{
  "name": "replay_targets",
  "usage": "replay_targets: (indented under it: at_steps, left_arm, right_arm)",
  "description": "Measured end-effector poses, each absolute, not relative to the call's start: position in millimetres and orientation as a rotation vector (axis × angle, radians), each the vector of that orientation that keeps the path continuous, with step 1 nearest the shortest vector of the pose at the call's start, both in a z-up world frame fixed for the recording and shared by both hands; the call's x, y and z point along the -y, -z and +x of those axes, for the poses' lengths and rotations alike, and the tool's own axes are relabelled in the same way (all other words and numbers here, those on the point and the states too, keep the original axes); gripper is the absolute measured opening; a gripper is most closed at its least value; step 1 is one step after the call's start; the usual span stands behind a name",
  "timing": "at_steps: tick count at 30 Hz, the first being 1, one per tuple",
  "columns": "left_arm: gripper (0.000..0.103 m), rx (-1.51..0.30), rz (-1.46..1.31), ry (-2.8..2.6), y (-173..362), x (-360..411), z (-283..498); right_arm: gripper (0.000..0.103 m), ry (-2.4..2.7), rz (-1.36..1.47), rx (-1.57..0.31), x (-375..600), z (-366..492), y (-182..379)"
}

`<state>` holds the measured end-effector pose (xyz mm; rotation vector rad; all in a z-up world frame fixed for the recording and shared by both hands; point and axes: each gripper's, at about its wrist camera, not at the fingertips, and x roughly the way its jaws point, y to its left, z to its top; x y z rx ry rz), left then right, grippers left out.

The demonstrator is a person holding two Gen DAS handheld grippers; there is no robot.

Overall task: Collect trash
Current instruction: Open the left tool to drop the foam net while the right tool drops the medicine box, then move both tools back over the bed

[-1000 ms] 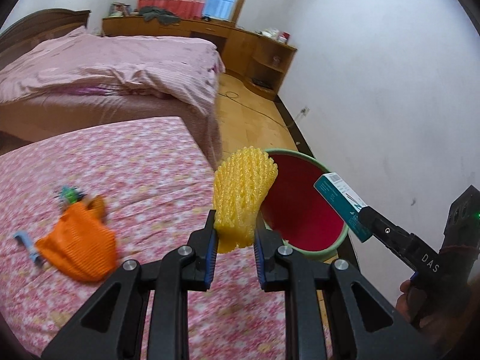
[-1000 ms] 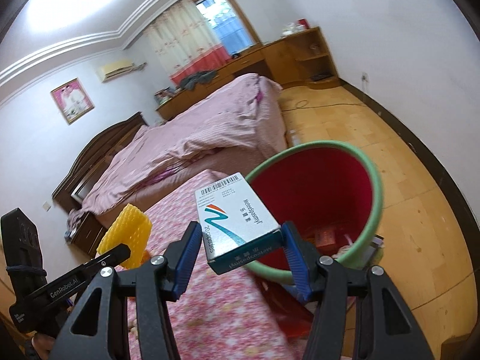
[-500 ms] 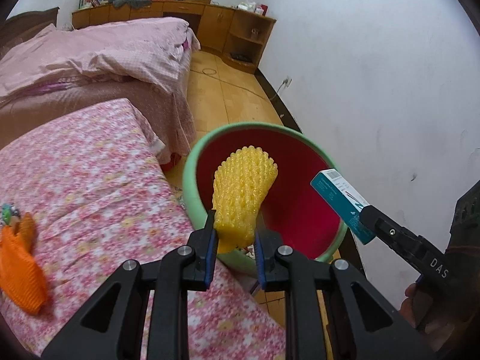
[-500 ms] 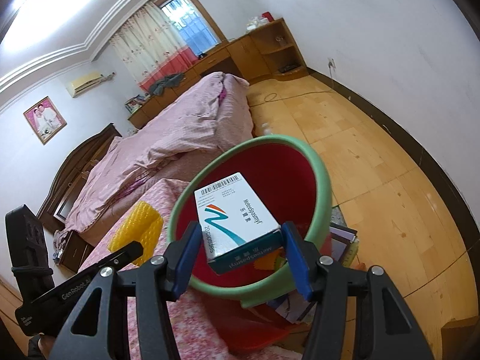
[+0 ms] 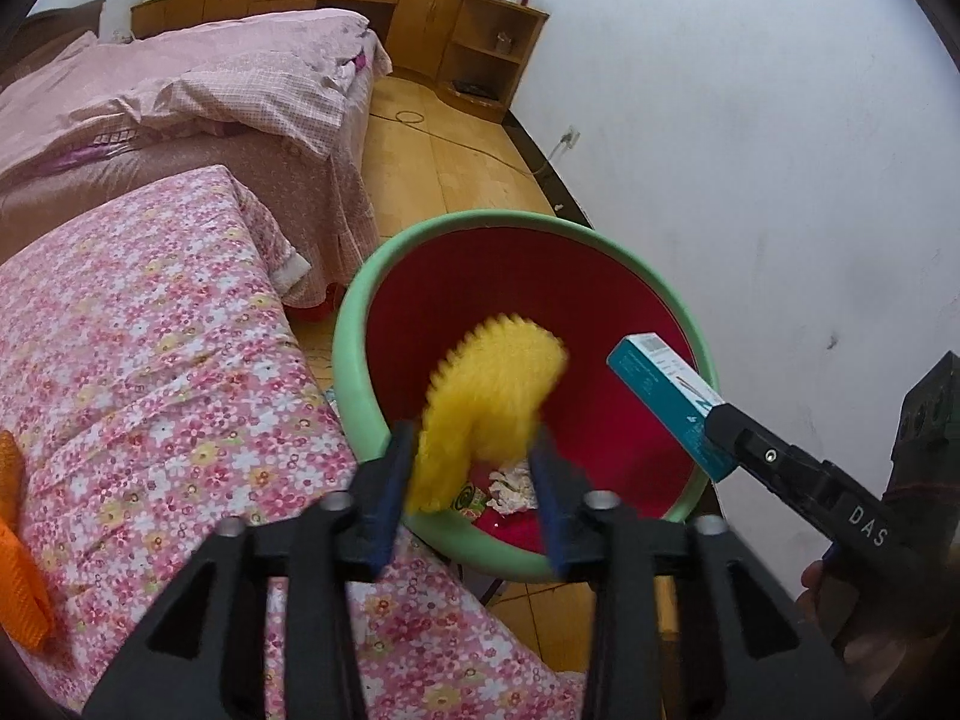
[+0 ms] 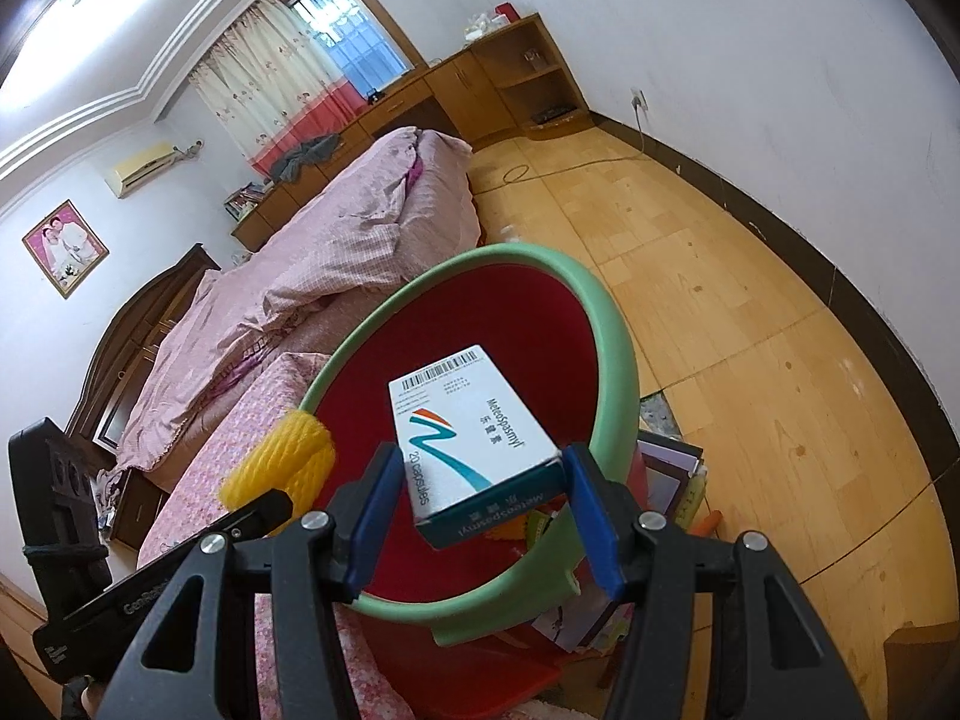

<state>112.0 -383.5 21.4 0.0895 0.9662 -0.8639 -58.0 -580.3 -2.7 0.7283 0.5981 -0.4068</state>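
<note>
The left gripper is opening its jaws, and the yellow foam net is sitting blurred between them, leaning against the left pad and clear of the right one. It is hanging directly over the red bin with the green rim, which is standing just ahead of and below both claws. The right gripper is staying clamped on the medicine box, holding it over the bin's mouth. Crumpled paper is lying at the bin's bottom. To the left of the left claw a pink floral bedspread is spreading out, with an orange net at its edge. Beyond the bin are a wooden floor and white wall.
</note>
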Motion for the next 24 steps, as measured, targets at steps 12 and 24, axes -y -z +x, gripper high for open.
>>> replay_targets:
  at_steps: [12,24]
  left_arm:
    - [0.047,-0.956,0.057,0.833,-32.1,369.1,114.6]
    - [0.047,-0.945,0.011,0.808,-48.1,338.1,109.8]
  right_arm:
    - [0.06,0.4,0.733,-0.605,582.1,-51.7,4.5]
    - [0.061,0.39,0.74,-0.605,573.2,-57.1,-1.1]
